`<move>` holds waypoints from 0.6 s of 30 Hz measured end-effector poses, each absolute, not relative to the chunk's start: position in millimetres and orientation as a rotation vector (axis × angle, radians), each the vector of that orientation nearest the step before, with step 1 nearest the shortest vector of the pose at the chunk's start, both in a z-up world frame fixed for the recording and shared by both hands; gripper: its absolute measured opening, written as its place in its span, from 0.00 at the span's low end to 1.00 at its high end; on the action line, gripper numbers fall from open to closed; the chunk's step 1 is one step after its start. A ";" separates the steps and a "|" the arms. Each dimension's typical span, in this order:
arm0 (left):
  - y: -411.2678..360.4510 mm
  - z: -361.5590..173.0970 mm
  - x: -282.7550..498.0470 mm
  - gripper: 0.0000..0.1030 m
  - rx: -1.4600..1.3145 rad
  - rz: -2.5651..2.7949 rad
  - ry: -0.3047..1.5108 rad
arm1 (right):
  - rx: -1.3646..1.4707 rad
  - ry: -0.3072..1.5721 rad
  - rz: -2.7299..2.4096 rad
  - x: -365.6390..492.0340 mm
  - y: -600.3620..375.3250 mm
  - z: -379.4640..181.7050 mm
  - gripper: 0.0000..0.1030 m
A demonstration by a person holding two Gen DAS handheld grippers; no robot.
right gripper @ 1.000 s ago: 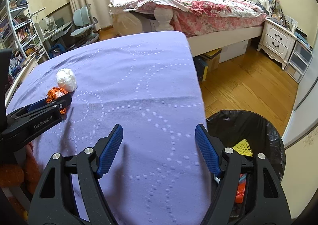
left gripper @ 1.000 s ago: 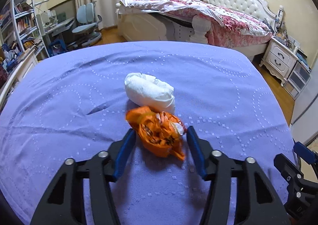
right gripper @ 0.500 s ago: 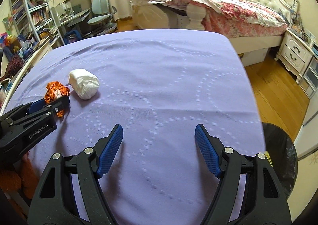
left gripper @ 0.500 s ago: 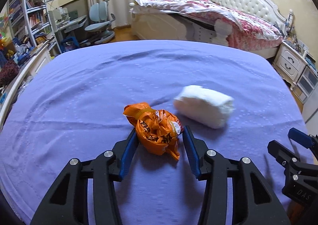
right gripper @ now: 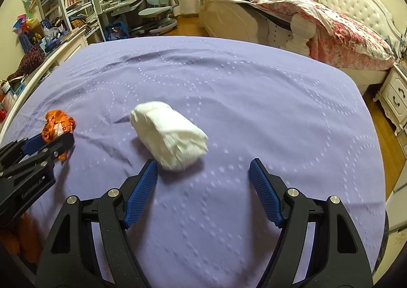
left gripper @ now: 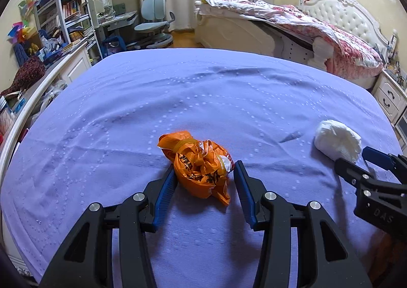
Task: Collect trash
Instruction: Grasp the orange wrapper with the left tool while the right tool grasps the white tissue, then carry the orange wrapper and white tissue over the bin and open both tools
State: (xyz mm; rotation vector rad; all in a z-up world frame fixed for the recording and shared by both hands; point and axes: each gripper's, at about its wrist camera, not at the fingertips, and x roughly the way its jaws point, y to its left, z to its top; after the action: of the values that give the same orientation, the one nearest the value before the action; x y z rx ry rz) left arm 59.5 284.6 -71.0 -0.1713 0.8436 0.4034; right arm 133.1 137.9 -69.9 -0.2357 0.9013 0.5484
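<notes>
- Left wrist view: left gripper [left gripper: 203,173] clamps crumpled orange plastic bag [left gripper: 199,167] over purple bedspread [left gripper: 178,100].
- Right gripper [right gripper: 203,173] spread, empty; white wad [right gripper: 169,139] lies on bedspread just ahead, nearer its left pad.

My left hand-held gripper [left gripper: 203,173] and right hand-held gripper [right gripper: 203,173] are black frames with silver screws and ribbed blue pads [right gripper: 142,191].

On the black plastic body of the right gripper [left gripper: 352,164], at four o'clock in the left wrist view, pale raised letters read "DAS", while dark printed characters on the crumpled orange plastic bag [left gripper: 199,167] stay illegible.
</notes>
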 end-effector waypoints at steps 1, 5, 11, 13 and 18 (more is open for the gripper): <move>288.0 -70.9 58.9 0.46 -0.179 0.408 0.842 | -0.241 0.900 0.548 135.4 141.4 -69.8 0.71; 298.5 -70.6 60.2 0.46 -0.204 0.419 0.839 | -0.245 0.902 0.560 144.8 152.7 -69.9 0.71; 301.8 -71.1 59.7 0.46 -0.214 0.420 0.835 | -0.249 0.891 0.547 149.3 159.8 -69.1 0.54; 302.9 -71.2 59.0 0.46 -0.216 0.416 0.833 | -0.242 0.888 0.545 148.2 158.4 -68.6 0.43; 300.5 -70.5 55.4 0.46 -0.216 0.405 0.832 | -0.245 0.888 0.544 144.3 154.8 -66.8 0.36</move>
State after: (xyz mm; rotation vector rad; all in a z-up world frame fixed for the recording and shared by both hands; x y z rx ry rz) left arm 55.4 300.5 -70.5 -0.2162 0.8317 0.4053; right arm 144.3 154.8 -66.8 -0.2455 0.8878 0.5436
